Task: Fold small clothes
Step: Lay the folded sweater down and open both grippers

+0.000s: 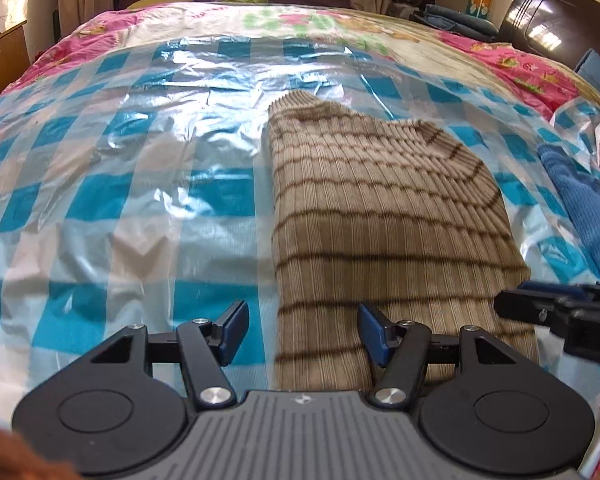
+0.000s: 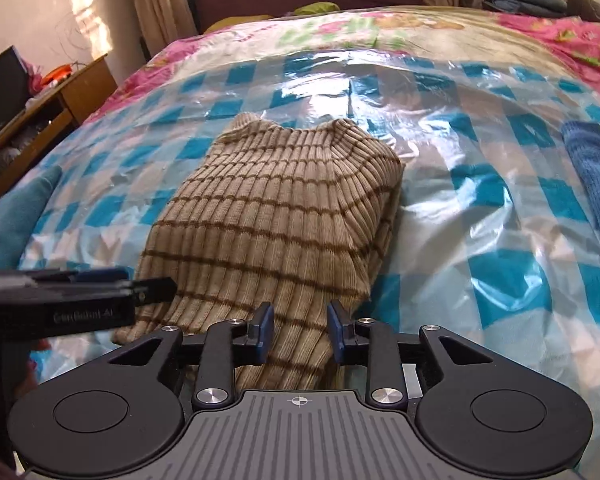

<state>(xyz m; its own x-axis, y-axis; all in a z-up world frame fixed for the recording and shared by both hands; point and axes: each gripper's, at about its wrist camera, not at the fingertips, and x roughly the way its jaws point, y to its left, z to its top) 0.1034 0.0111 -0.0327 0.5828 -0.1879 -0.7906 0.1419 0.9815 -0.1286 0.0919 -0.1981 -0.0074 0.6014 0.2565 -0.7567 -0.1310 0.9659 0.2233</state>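
Observation:
A beige ribbed sweater with thin brown stripes lies folded lengthwise on the blue-checked plastic sheet; it also shows in the right wrist view. My left gripper is open at the sweater's near left edge, its right finger over the fabric. My right gripper is open over the sweater's near right end. Each gripper shows in the other's view: the right gripper at the sweater's right edge, the left gripper at its left edge.
A blue knit garment lies at the right, also in the right wrist view. A teal cloth lies at the left. A wooden desk stands left of the bed, a dark headboard at the far right.

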